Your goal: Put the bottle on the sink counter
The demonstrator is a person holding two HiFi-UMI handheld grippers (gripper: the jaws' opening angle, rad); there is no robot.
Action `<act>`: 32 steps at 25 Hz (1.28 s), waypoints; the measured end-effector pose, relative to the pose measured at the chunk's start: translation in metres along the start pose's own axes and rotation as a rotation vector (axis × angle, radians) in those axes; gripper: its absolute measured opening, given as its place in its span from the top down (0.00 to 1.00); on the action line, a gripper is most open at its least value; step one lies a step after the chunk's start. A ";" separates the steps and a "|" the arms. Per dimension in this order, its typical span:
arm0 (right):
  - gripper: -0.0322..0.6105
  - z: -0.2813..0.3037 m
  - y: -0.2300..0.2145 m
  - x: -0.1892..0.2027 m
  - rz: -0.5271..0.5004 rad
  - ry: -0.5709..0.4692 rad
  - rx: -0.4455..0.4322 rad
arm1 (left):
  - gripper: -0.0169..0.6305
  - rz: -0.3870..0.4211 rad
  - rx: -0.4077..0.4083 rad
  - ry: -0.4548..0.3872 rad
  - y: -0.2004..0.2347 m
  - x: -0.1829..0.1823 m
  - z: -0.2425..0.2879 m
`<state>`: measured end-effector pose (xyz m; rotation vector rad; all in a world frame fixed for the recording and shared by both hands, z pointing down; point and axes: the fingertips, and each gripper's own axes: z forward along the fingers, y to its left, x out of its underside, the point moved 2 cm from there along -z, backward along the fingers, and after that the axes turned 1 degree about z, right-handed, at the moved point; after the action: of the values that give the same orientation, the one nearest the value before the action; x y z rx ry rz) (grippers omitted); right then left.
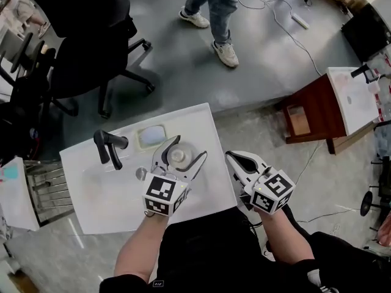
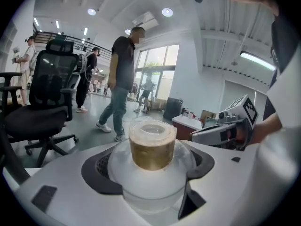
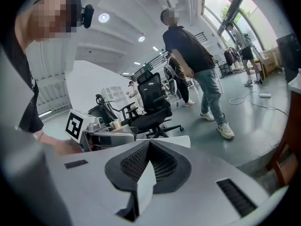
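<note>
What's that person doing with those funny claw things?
A person has a gripper in each hand. The left gripper has its fingers shut around a clear bottle with a gold cap, over the white sink counter, beside the black faucet. The right gripper is shut and empty, at the counter's edge.

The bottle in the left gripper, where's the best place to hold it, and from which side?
Take the bottle around its clear round body just under the gold cap, coming in level from the person's side, as the left gripper does now. The bottle is upright and its body fills the curved pads. The narrower cap would probably give less to clamp.
</note>
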<state>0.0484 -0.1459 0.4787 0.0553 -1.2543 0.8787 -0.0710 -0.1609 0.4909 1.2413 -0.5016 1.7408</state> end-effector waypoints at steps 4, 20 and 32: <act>0.93 -0.007 -0.002 0.003 0.008 0.000 0.014 | 0.42 -0.007 0.016 0.026 -0.007 0.008 0.017; 0.93 -0.029 -0.012 0.012 0.026 0.005 0.061 | 0.42 0.035 0.102 0.129 -0.037 0.057 0.073; 0.93 -0.035 -0.025 0.016 0.039 0.014 0.078 | 0.42 0.143 0.169 0.194 -0.061 0.083 0.092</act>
<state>0.0921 -0.1368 0.4897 0.0868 -1.2118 0.9603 0.0226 -0.1620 0.5924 1.1594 -0.3419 2.0359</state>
